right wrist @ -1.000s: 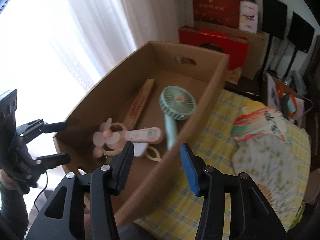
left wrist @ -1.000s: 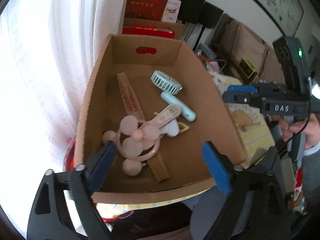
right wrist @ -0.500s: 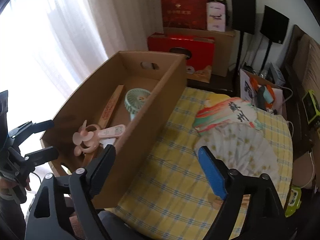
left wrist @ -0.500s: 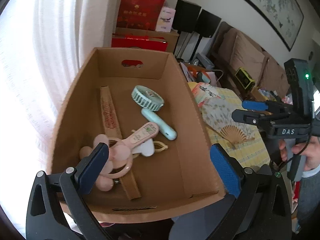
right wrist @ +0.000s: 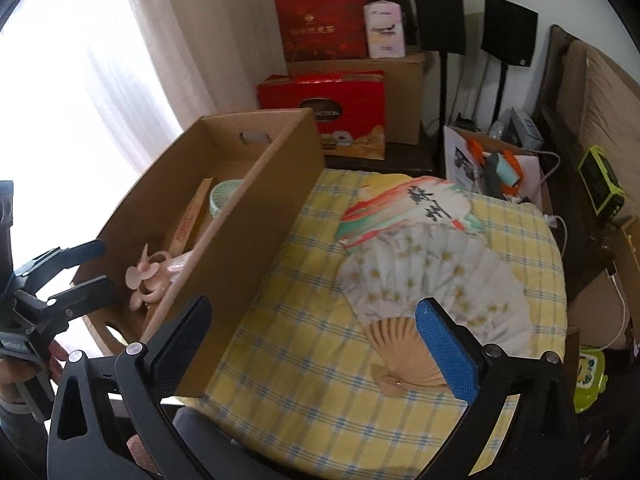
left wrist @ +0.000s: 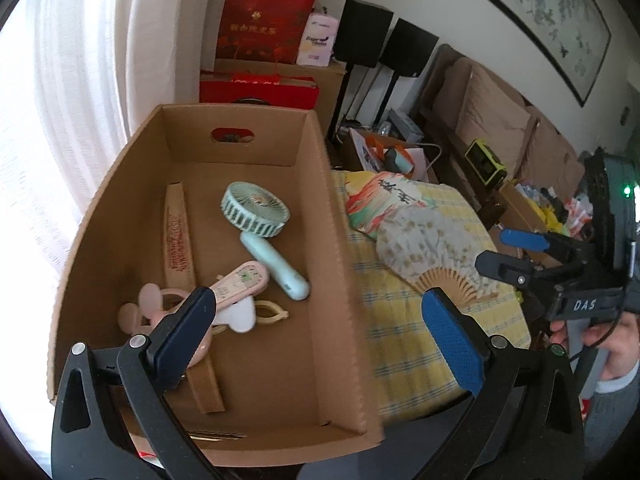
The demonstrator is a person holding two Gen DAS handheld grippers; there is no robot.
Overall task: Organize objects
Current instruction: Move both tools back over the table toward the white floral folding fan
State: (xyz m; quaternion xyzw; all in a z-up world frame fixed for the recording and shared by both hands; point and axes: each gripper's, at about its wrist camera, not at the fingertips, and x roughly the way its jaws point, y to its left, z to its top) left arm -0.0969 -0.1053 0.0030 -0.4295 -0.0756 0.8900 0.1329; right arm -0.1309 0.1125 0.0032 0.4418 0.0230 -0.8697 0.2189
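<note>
An open cardboard box [left wrist: 344, 240] holds a mint handheld fan [left wrist: 256, 210], a pink handheld fan [left wrist: 236, 284] and a long closed folding fan [left wrist: 176, 232]. My left gripper [left wrist: 320, 336] hangs open over the box's near right corner, holding nothing. To the right of the box, a white folding fan [right wrist: 432, 280] and a colourful folding fan [right wrist: 408, 212] lie spread on a yellow checked cloth [right wrist: 320, 360]. My right gripper [right wrist: 314, 348] is above the cloth near the white fan's handle. Its jaws are opening with nothing between them.
Red gift boxes [right wrist: 320, 104] and two black speakers [right wrist: 440, 16] stand behind the box. A white curtain [left wrist: 80, 80] hangs at the left. A paper bag [right wrist: 492, 164] and a green device [right wrist: 604, 188] sit past the cloth. A hand [left wrist: 616, 340] holds the right gripper.
Both grippers have drawn back and rightward from the box. The right gripper's jaws have spread wide, and it now faces the cloth with the two fans instead of the box's inside.
</note>
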